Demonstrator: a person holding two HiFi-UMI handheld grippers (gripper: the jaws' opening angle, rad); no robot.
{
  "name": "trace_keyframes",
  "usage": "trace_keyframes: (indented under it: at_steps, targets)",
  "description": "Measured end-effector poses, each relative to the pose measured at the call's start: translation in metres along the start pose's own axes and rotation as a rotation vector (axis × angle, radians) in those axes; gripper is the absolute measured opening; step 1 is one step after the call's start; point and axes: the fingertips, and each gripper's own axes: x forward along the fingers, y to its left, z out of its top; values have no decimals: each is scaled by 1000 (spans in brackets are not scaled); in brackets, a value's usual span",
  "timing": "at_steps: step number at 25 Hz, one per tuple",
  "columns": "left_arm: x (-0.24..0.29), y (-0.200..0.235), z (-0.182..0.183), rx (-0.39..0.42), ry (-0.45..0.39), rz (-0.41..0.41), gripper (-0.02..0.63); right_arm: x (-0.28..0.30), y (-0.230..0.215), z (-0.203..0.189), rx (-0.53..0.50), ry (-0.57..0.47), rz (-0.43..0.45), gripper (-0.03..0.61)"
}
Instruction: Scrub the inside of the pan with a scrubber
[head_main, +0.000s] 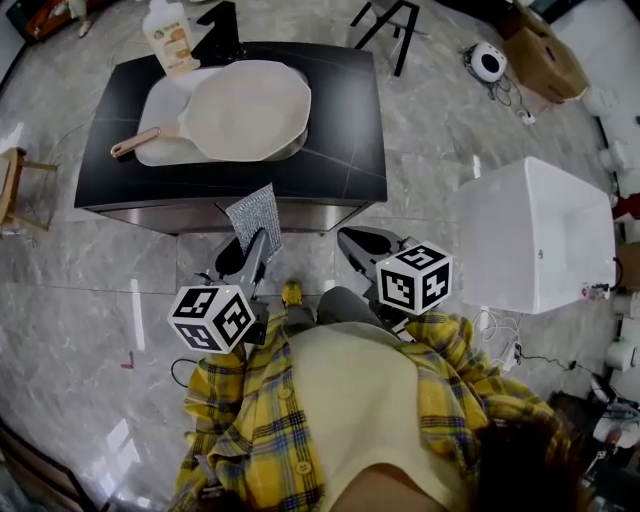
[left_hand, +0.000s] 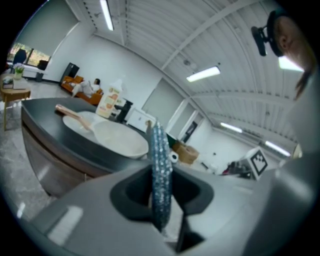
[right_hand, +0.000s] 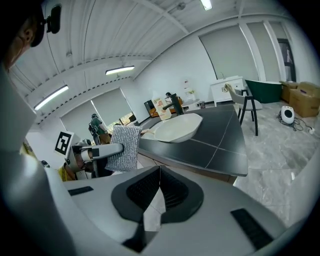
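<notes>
The scrubber (head_main: 254, 212) is a thin rectangular pad of silvery, glittering mesh. My left claw (left_hand: 161, 200) pinches it by its lower end, jaws closed on it, so it stands upright and edge-on between them. It juts forward past the jaw tips, near the front edge of the dark table (head_main: 340, 120), apart from the pan. The pan (head_main: 250, 110) is wide, shallow and cream-white inside, with a faceted rim. It sits upright on the table top, its pale tan handle (head_main: 135, 145) pointing to my left.
</notes>
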Motion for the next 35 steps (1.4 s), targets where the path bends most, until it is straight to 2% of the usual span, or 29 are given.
trace_keyframes:
  at_steps: [8,11,15,24,31,35]
  targets:
    - [17,16,16,3,-11,17,77,23,-16,25,-3,13,12,14]
    - [29,26,32,17,-33,54,77,39,-27,48,19,-11,43,14]
    - [49,34,52,8,-53,77,80,57,-41,75,-18,-9,83,14]
    - [105,50,92,24,-47,138,80,88,-77,125,-48,-6,163,14]
    - [141,66,112,30,-48,162,80,106,-105,139,-21,-8,157,14]
    - [159,79,125,72,-30,167,80,114,-112,147,1,-15,143,14]
